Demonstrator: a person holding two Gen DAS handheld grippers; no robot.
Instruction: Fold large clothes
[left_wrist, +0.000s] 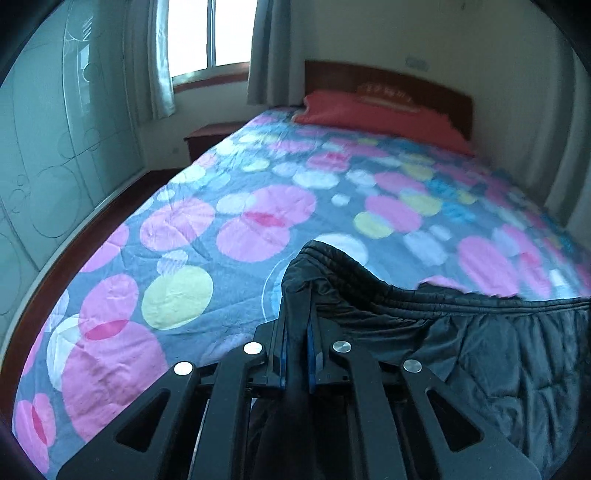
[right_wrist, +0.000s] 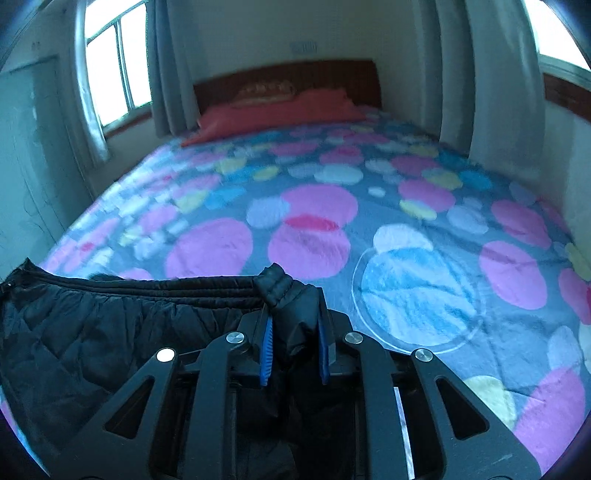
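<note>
Black quilted garment (left_wrist: 480, 339) fills the near foreground, held up over the bed (left_wrist: 229, 229) and stretched between both tools along its ribbed hem. It hangs slack below that edge, above the spotted cover and well short of the red pillow (left_wrist: 373, 114) by the headboard.

Left gripper (left_wrist: 295, 325) is clamped on one bunched corner of the hem; right gripper (right_wrist: 295, 332) is pinched on the other corner, blue pads (right_wrist: 266, 347) pressing thick padding.

Risks, as I judge them: the slick, puffy fabric could creep out of either pinch if the hem is pulled tighter, dropping a corner. Uneven height between the two hands would lay the garment down skewed, with wrinkles trapped under the fold.
</note>
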